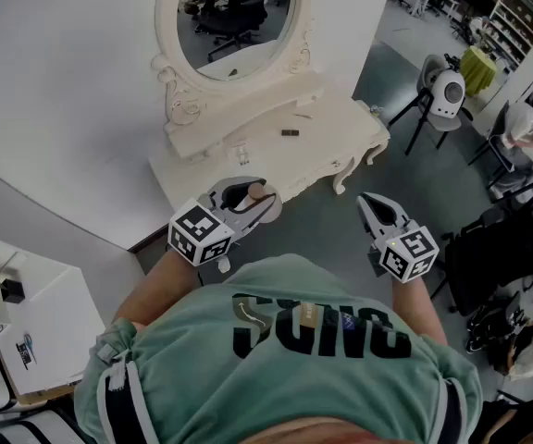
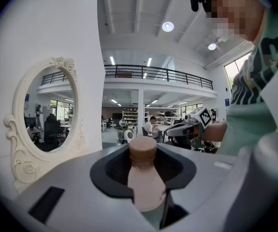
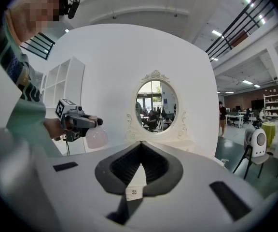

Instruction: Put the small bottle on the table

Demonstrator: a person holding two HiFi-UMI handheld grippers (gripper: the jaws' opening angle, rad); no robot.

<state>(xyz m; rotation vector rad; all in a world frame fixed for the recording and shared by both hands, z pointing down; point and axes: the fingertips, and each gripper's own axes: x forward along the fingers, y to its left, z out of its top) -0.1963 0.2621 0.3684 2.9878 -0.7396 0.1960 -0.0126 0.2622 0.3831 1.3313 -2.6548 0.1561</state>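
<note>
The left gripper [image 1: 250,197] is clamped on the small bottle [image 2: 144,178], held in the air short of the white table [image 1: 327,128] ahead, while the right gripper [image 1: 370,203] beside it is closed on nothing.

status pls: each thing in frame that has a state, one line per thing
bottle: capped, upright, gripped just below the cap, in the air, not on the table
left tool: shut on the bottle
right tool: shut, nothing between its jaws
table: bottle not set down on it yet
small dark item: lying flat on the table
mirror: upright at the back of the table
</note>
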